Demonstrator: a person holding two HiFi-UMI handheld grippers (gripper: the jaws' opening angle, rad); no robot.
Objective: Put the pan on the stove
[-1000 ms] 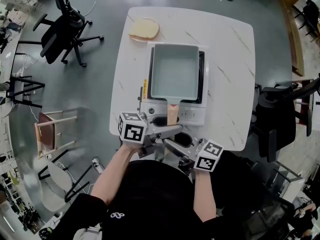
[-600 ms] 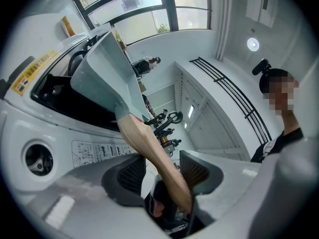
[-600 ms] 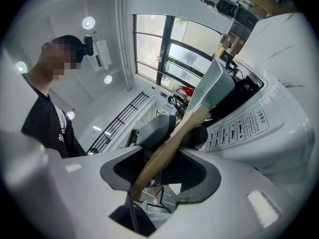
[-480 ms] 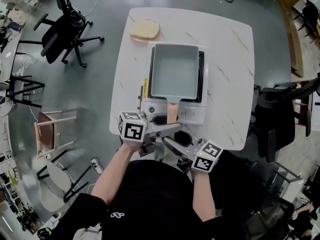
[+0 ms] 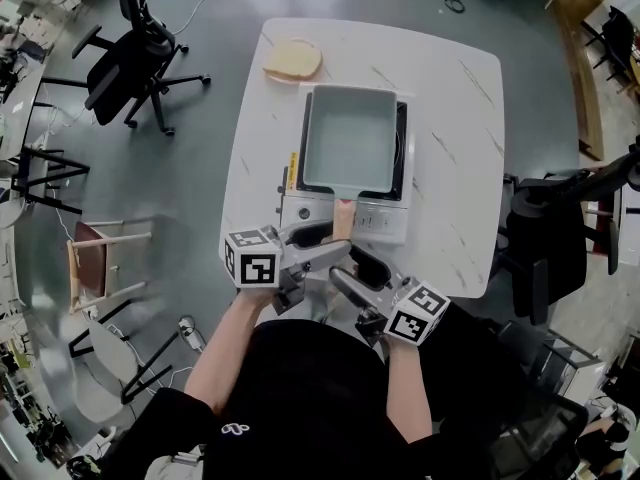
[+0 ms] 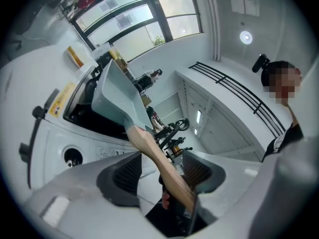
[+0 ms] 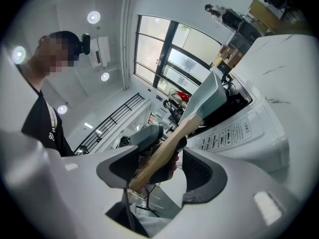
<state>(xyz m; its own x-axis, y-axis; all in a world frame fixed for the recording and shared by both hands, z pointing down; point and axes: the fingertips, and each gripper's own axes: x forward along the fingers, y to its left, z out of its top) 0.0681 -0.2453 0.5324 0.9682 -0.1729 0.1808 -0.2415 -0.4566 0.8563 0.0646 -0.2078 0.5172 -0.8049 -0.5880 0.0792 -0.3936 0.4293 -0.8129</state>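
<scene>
Pan: a shallow rectangular pan (image 5: 350, 140), pale grey-blue inside and out, with straight low walls and nothing in it
Handle: a light wooden handle (image 5: 343, 218) sticks out of the pan's near side towards the person
Where it is: the pan sits flat on the black top of a white tabletop stove (image 5: 388, 226), which stands on a white marbled table (image 5: 460, 118); a slice of bread (image 5: 292, 60) lies near the table's far left corner, well apart from the stove
Left gripper: the left gripper (image 5: 325, 243) is released, its jaws spread wide on either side of the handle, and they have just been opening
Right gripper: the right gripper (image 5: 350, 271) is also let go, its jaws standing wide with the handle's end passing between them, and they too have just been opening
Against a second ago: the pan lies in the same spot on the stove; the left gripper's marker cube has shifted a little to the left, and both pairs of jaws gape wider
Hard to make out: from the head view the handle's near end is covered by the left gripper; the burner is hidden under the pan; in the left gripper view the handle's tip lies close by one pad, and whether it touches cannot be told
</scene>
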